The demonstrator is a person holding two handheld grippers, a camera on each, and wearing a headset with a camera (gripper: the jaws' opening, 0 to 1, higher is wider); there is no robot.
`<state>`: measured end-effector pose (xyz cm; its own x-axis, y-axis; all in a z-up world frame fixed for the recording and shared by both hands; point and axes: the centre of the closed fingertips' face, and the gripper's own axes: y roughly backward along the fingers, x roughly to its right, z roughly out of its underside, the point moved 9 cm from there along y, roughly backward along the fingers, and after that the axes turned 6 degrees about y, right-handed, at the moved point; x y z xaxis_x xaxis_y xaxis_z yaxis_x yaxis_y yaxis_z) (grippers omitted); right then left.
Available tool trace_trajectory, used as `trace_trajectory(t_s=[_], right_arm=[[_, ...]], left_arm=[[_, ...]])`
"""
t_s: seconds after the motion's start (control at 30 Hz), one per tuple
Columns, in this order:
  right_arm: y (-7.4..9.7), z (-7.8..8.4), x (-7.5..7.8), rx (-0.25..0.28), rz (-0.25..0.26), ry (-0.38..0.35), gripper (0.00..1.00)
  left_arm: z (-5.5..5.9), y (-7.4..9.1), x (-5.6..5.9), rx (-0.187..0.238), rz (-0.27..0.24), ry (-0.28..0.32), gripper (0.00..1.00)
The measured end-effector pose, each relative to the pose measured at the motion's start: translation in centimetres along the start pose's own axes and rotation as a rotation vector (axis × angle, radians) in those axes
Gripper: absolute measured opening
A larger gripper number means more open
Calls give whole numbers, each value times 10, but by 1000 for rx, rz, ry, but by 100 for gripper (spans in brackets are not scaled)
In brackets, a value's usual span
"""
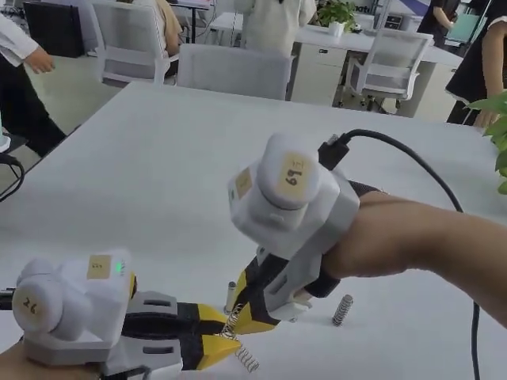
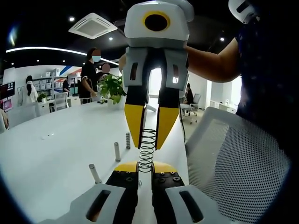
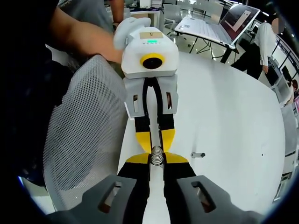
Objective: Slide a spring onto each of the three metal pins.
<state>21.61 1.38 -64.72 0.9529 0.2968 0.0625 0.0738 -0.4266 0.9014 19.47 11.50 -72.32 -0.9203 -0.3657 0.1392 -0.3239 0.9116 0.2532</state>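
Note:
A coil spring [image 2: 147,150] spans the short gap between my two grippers, which face each other tip to tip. My left gripper [image 2: 140,168] is shut on its near end. My right gripper [image 2: 148,140] comes from the opposite side and is shut on the far end. In the right gripper view the spring [image 3: 157,156] shows end-on between my right gripper's [image 3: 157,161] yellow tips and my left gripper [image 3: 156,143]. In the head view the spring [image 1: 232,321] hangs just above the table. Two bare metal pins [image 2: 95,173] [image 2: 117,151] stand upright nearby. A third post [image 2: 127,140] looks coiled, like a spring on a pin.
One loose spring [image 1: 247,359] lies on the white table [image 1: 174,174] under the grippers. An upright spring [image 1: 342,309] stands to the right. A black cable [image 1: 412,162] trails from the right gripper. A mesh chair [image 2: 233,158], office chairs and people surround the table.

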Motion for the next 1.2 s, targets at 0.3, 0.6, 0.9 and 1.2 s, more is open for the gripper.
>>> trace_trajectory(t_s=[0.3, 0.6, 0.9, 1.2], right_arm=[[-4, 3, 0, -14, -4, -14, 7], [-1, 2, 1, -17, 4, -10, 7], [-2, 2, 2, -19, 2, -6, 7], [-1, 5, 4, -21, 7, -13, 7]], left_arm=[[4, -4, 0, -13, 6, 1, 2], [2, -3, -1, -6, -6, -6, 3], [2, -2, -2, -7, -9, -5, 5], [5, -1, -3, -11, -16, 6, 14]])
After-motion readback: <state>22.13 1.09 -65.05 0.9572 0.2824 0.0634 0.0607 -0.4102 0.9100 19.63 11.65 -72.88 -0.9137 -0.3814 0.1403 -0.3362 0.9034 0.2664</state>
